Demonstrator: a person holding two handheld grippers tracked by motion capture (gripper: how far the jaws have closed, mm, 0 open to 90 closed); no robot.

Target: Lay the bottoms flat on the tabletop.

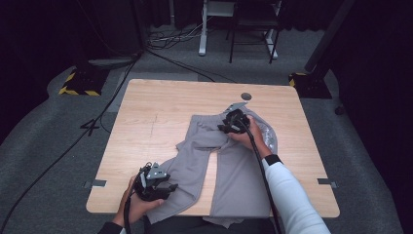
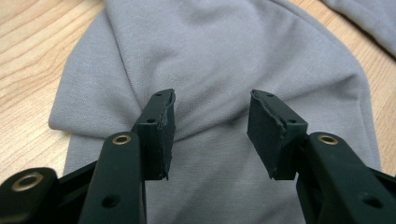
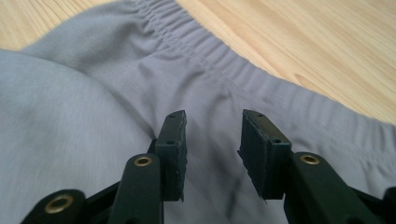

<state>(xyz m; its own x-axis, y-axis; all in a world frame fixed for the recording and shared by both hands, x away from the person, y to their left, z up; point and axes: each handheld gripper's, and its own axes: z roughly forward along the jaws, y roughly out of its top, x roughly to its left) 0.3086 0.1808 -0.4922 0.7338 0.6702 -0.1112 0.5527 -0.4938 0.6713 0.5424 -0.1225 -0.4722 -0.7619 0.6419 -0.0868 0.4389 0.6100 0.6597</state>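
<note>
Grey trousers (image 1: 234,165) lie spread on the wooden worktop (image 1: 146,126), waistband away from the person, one leg folded across toward the left tongs (image 1: 163,187). Left tongs are released, jaws well apart, poised over the hem end of that leg (image 2: 210,60); cloth shows between and beyond the jaws, nothing gripped. The leg's rounded edge runs ahead of the left tongs, with bare worktop (image 2: 28,70) beyond it on both sides. Right tongs (image 1: 233,124) are likewise released, jaws parted over the seat of the trousers just short of the gathered waistband (image 3: 219,51). Ahead of the right tongs, past the waistband edge, lies open worktop (image 3: 303,42). The hem ends reach the worktop's near edge and slightly overhang it. A wide bare stretch of worktop lies outboard of the left tongs.
</note>
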